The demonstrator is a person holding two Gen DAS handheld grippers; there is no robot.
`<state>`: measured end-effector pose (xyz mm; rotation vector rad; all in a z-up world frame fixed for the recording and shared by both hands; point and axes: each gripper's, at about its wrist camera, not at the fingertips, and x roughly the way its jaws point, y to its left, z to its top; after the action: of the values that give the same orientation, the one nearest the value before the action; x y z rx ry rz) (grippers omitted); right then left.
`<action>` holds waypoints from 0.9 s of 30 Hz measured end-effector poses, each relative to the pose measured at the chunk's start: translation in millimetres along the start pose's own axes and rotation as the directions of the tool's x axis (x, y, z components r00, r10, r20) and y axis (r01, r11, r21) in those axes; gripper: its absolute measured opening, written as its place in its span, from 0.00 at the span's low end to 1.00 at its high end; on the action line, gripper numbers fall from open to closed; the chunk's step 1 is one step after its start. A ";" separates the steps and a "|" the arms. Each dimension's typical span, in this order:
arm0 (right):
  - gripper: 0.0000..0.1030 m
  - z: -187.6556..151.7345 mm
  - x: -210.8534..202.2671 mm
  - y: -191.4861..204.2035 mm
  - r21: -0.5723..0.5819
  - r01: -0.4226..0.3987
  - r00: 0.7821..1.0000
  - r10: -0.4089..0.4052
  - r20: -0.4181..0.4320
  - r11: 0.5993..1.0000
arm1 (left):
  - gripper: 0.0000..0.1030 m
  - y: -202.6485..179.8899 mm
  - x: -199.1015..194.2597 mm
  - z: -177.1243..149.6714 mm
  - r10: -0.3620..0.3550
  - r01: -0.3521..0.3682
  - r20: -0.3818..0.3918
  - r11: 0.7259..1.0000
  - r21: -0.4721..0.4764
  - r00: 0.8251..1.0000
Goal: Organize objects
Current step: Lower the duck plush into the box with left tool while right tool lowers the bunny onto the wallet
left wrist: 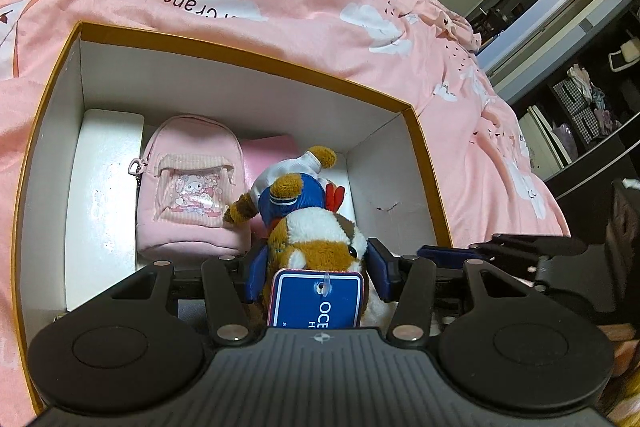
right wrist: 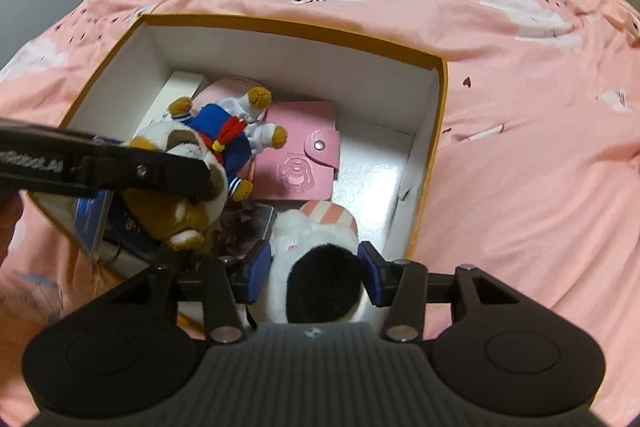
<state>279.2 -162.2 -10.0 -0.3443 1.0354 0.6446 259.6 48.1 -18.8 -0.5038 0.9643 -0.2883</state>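
Both grippers hang over the orange-rimmed box [right wrist: 434,131] on the pink bedspread [right wrist: 520,187], left gripper [left wrist: 316,263] pinching the sailor-suited plush dog [left wrist: 312,227], right gripper [right wrist: 316,271] pinching a black-and-white plush [right wrist: 316,267], apparently for lowering beside the pink wallet [right wrist: 298,159].

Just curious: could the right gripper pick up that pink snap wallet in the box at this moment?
Probably not. The right gripper is already closed on a white and black plush, and the sailor plush dog held in the left gripper hangs partly over the pink wallet.
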 end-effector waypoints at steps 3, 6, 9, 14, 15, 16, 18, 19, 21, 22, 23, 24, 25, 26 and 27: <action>0.40 1.4 -4.2 -4.1 -0.047 -0.018 0.999 0.016 -0.045 0.999 | 0.56 -0.4 1.3 -0.1 -0.002 0.002 -0.004 1.000 0.000 1.000; 0.34 2.0 -0.7 -5.4 -0.089 -0.033 0.995 0.024 -0.095 0.995 | 0.56 -0.4 3.0 -0.6 -0.004 0.004 -0.010 1.000 -0.003 1.000; 0.27 0.2 12.3 -4.4 -0.097 -0.079 0.983 0.062 -0.173 0.992 | 0.56 -2.2 3.1 -1.1 -0.001 0.001 -0.012 1.000 0.000 1.000; 0.28 -1.1 21.9 0.0 -0.118 -0.083 0.977 0.058 -0.203 0.990 | 0.56 -2.8 2.5 -0.1 -0.019 0.019 -0.018 1.000 -0.004 1.000; 0.29 -0.5 21.0 -1.1 -0.114 -0.088 0.977 0.063 -0.204 0.990 | 0.56 -3.0 2.4 0.0 -0.029 0.029 -0.017 1.000 -0.009 0.999; 0.29 -0.4 19.5 -2.6 -0.110 -0.087 0.977 0.063 -0.203 0.990 | 0.56 -3.4 2.5 0.6 -0.045 0.044 -0.015 0.999 -0.017 0.999; 0.30 0.1 10.4 -5.4 -0.110 -0.075 0.984 0.056 -0.170 0.991 | 0.56 -5.0 3.4 3.1 -0.070 0.070 -0.006 0.997 -0.031 0.998; 0.30 1.3 5.0 -7.4 -0.107 -0.067 0.989 0.052 -0.137 0.992 | 0.56 -6.8 5.0 5.6 -0.081 0.081 -0.001 0.996 -0.036 0.997; 0.30 3.1 -12.2 -12.2 -0.099 -0.028 0.999 0.026 -0.024 0.995 | 0.56 -12.0 9.2 11.0 -0.087 0.087 0.012 0.995 -0.040 0.996; 0.30 4.0 -19.2 -14.4 -0.095 -0.001 1.000 0.003 0.024 0.996 | 0.56 -15.4 12.2 14.3 -0.088 0.089 0.020 0.995 -0.044 0.996; 0.30 4.3 -24.5 -17.2 -0.084 0.025 0.998 -0.019 0.065 0.996 | 0.56 -19.6 16.0 18.5 -0.091 0.093 0.035 0.994 -0.049 0.995; 0.30 4.3 -29.6 -20.6 -0.069 0.039 0.994 -0.032 0.101 0.997 | 0.56 -21.9 19.2 21.6 -0.094 0.097 0.047 0.994 -0.057 0.994; 0.30 3.8 -33.3 -23.5 -0.053 0.042 0.991 -0.035 0.128 0.998 | 0.56 -25.0 24.0 25.5 -0.099 0.103 0.056 0.992 -0.072 0.993; 0.30 3.2 -35.9 -26.8 -0.038 0.043 0.988 -0.037 0.148 0.998 | 0.56 -26.9 28.5 28.5 -0.105 0.109 0.060 0.990 -0.085 0.993; 0.30 1.9 -37.6 -29.2 -0.025 0.048 0.985 -0.043 0.166 0.999 | 0.56 -28.8 33.4 31.0 -0.109 0.115 0.066 0.988 -0.100 0.992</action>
<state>286.1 -196.0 22.9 -0.3328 0.8587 0.6366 303.4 17.3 -12.8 -0.6593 0.8967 -0.3238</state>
